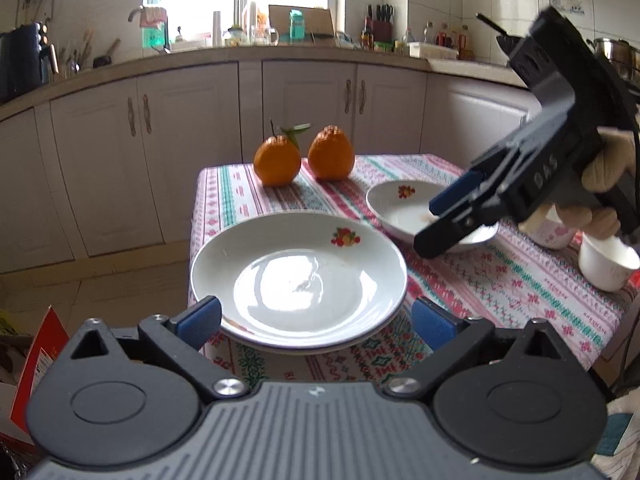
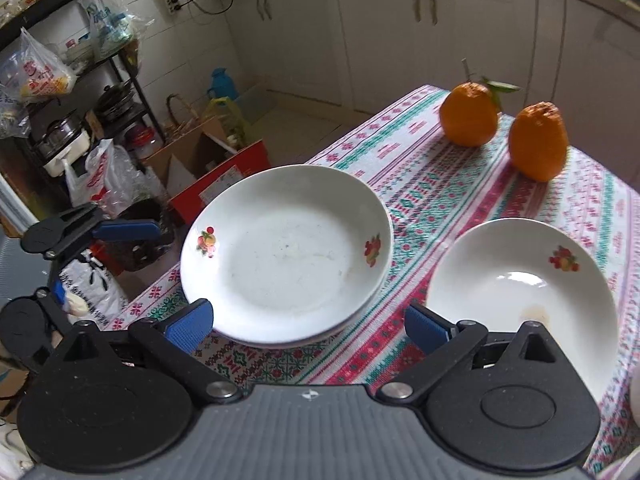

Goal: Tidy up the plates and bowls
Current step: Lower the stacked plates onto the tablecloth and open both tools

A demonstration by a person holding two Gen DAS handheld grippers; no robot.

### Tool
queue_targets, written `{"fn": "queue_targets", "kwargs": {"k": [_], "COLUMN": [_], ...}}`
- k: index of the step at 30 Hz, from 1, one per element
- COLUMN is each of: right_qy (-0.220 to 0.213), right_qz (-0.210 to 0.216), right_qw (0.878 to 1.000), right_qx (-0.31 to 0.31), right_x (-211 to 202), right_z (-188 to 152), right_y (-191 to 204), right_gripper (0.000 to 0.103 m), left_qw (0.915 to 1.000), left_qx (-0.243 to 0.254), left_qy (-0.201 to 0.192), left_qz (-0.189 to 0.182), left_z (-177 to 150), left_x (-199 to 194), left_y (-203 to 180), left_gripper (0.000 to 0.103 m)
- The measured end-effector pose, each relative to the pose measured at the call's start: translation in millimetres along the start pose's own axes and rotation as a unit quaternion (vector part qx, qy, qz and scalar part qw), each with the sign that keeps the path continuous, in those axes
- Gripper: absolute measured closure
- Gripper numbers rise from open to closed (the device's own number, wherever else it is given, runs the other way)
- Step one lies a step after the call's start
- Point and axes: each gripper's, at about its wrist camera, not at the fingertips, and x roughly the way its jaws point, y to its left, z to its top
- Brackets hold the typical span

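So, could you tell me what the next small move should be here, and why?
Probably bring the right hand-held gripper to the rim of the single plate and close on it, to lift it onto the stacked plates. Both hand-held grippers stand open and empty, and that plate lies apart beside the stack.

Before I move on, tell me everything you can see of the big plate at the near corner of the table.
The big plate is a shallow, white, glossy dish, ceramic by its look, with small fruit decals on its inner wall: two in the right wrist view. It lies flat and empty, with faint smudges. A second rim just beneath suggests it sits on another plate. The stack rests on the patterned tablecloth, its edge overhanging the table's corner. Neither claw touches it.
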Motion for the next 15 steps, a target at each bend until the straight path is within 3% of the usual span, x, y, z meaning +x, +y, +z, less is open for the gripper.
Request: {"fn": "queue_targets", "kwargs": {"k": [8,15], "right_qy": [-0.049,-0.068], "right_qz": [-0.113,-0.181], "right_qw": [0.992,0.978], "right_qx": [0.024,0.074], "right_x": [-22.2,-31.5], "right_z": [-45.9,-83.1], "right_y": [11.4,6.3], "right_gripper": [0.000,0.000], "left_qw": [0.9970,0.9956], "left_qx": [-0.022,-0.032], "left_qy": [-0.040,-0.030], "left_qz": [0.063,0.083], "left_z": [-1.4,-3.8], "left_x": [-22.4,-27.2], "left_y": [-14.9,-22.9], "left_gripper": [0.001,0.001]}}
